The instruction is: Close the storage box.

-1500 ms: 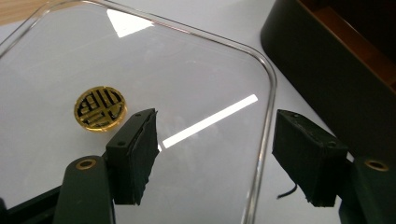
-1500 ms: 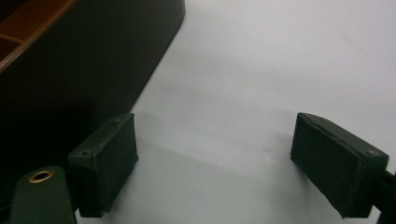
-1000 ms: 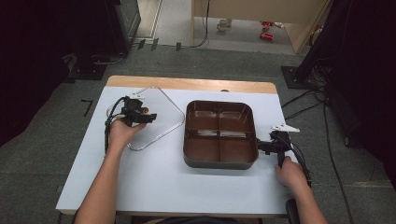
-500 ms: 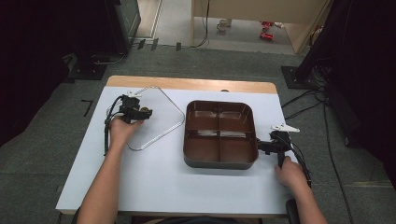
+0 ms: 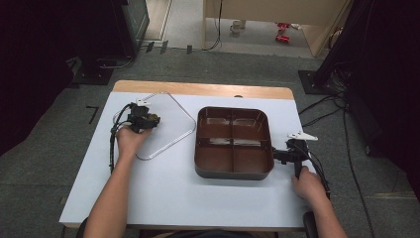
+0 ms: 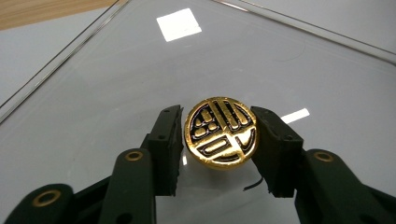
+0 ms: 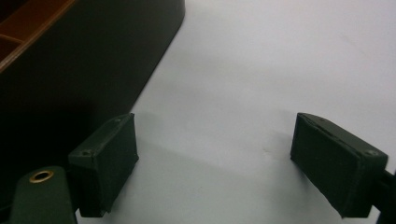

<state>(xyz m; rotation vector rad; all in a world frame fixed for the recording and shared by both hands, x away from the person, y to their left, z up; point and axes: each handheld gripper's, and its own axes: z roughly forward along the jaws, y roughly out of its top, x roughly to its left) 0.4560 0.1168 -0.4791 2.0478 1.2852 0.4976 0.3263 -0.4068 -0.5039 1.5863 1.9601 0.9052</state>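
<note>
A clear, rounded-square lid (image 5: 171, 130) lies flat on the left of the white table (image 5: 173, 193). At its middle stands a round gold-and-black knob (image 6: 220, 132). My left gripper (image 5: 148, 120) (image 6: 217, 128) reaches over the lid, its jaws closing in with a pad pressed against each side of the knob. A dark brown tray (image 5: 233, 173) with four empty compartments sits in the middle of the table. My right gripper (image 5: 277, 154) (image 7: 215, 140) rests low on the table just off the tray's right wall (image 7: 93, 60), open, with bare table between its pads.
A wooden strip (image 5: 198, 89) runs along the table's far edge. Cables (image 5: 113, 144) trail from both grippers. Beyond the table lie grey carpet, dark equipment and floor cables. Bare table surface stretches along the near side.
The left gripper's jaws have drawn together onto the lid's knob, with the hand hardly shifting. The right hand, the tray and the lid lie as before.
</note>
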